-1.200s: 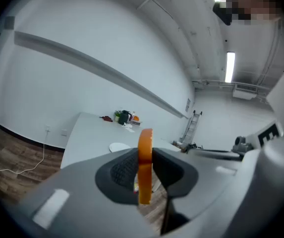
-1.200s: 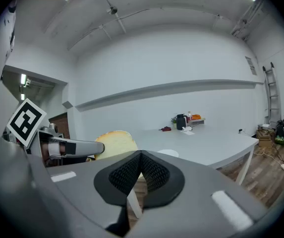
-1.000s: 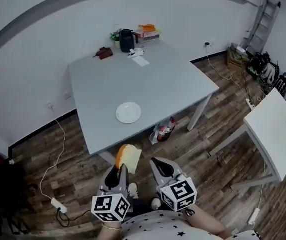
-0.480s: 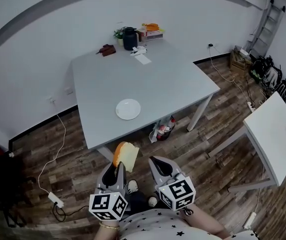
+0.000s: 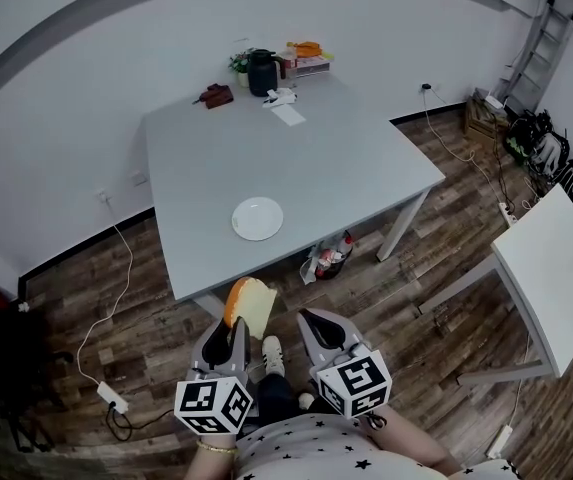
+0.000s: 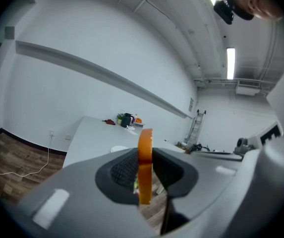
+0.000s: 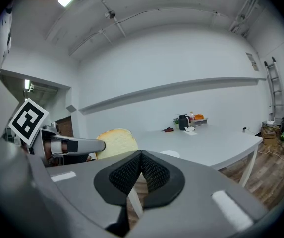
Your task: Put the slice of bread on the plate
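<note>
A slice of bread (image 5: 249, 303) with an orange-brown crust stands on edge between the pads of my left gripper (image 5: 236, 326), which is shut on it. In the left gripper view the bread (image 6: 144, 167) shows edge-on, pinched between the dark pads. My right gripper (image 5: 308, 318) hangs beside it on the right, with its jaws shut and nothing in them (image 7: 141, 155). The small white plate (image 5: 257, 218) lies near the front edge of the grey table (image 5: 316, 158), ahead of both grippers. Both grippers are over the wooden floor, short of the table's edge.
A black kettle (image 5: 260, 72), a plant, a brown object (image 5: 215, 95) and papers (image 5: 288, 115) sit at the table's far edge. A bag (image 5: 331, 258) lies under the table. A second white table (image 5: 556, 268) stands at the right. Cables and a power strip (image 5: 111, 398) trail on the floor at left.
The bread stays held in the left gripper and both grippers keep about the same place. Only the head view has shifted slightly.
</note>
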The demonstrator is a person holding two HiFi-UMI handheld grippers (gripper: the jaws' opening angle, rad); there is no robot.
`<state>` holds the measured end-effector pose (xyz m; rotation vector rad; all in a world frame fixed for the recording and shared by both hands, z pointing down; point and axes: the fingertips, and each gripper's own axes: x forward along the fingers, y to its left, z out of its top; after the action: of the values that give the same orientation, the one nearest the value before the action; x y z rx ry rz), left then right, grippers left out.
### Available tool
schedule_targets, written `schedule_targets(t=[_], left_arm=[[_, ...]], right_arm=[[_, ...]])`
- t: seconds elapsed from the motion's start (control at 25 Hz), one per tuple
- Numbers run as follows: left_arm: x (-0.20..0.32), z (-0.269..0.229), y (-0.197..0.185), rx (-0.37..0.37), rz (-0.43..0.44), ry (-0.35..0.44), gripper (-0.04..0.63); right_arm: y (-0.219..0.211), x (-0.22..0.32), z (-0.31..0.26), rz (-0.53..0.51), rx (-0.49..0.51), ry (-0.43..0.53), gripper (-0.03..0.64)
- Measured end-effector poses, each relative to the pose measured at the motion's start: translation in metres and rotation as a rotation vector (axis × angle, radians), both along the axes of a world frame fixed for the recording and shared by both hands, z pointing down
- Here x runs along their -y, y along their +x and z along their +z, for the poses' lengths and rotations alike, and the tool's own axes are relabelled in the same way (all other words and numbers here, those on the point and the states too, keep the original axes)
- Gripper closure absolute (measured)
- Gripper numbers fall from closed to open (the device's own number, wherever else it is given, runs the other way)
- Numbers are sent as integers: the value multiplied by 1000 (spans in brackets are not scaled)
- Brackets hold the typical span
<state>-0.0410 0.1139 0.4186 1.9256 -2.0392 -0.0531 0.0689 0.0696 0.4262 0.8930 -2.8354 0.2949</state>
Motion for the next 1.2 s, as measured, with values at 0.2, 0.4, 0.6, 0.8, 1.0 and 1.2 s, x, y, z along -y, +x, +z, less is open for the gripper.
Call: schedule_targets(t=[0.2,0.4,0.6,0.8,1.0,1.2], left_arm=[[27,3,-13,-12,10,-5,506],[63,11,-29,-14,24,1,506],[101,14,-49,-37,31,-4,506],[134,14,-75,-34,39,-13,508],[167,20,-100,-46,60,-35,508],[205,31,-115,-81,110,-48,508]], right_arm=[[-15,25,6,-1,-23,-4,617],[-32,60,10,5,-46,4,618],[-51,95,9,19,-63,7,618],[-75,127,10,33,-75,5,618],[-98,157,10,45,-92,13,618],[-111,192,12,83,-111,22,618]])
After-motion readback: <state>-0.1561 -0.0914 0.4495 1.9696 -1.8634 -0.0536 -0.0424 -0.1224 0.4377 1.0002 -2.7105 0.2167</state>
